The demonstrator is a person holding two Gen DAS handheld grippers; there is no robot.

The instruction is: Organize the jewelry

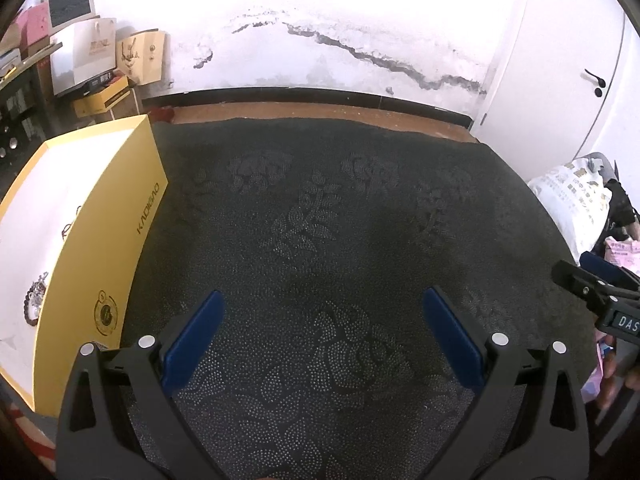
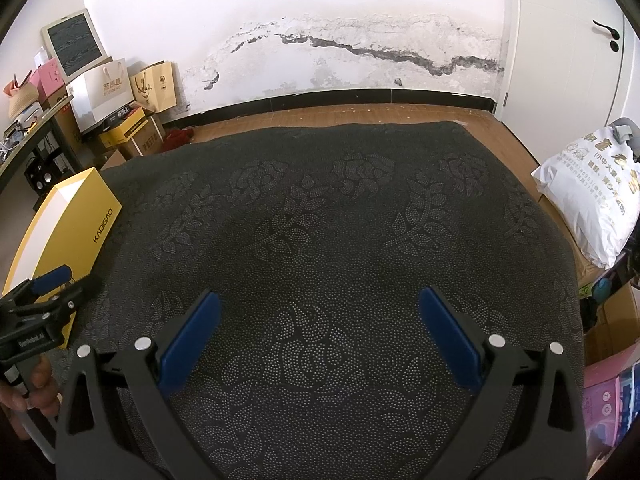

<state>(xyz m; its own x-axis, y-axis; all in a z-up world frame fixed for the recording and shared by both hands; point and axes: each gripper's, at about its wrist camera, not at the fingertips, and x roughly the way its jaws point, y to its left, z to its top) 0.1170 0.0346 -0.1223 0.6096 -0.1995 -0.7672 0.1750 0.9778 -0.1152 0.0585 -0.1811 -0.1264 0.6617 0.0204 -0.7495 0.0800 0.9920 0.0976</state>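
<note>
I am facing a white wall (image 2: 360, 8) whose paint is peeling along a dark crack (image 2: 384, 54) above a black skirting board (image 2: 340, 96). Wooden floor (image 2: 360, 114) is showing behind the dark cloth with its dotted flower pattern (image 2: 320, 220). Boxes and paper bags (image 2: 120, 92) are piling up in the left corner, and a white door (image 2: 568, 40) is standing at my right.

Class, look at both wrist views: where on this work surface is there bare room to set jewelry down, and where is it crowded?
Free: the dark patterned cloth, bare from the yellow box on its left to its right edge near the white bag. Crowded: inside the box, where a bead bracelet lies, and the cartons beyond the far left corner.
</note>
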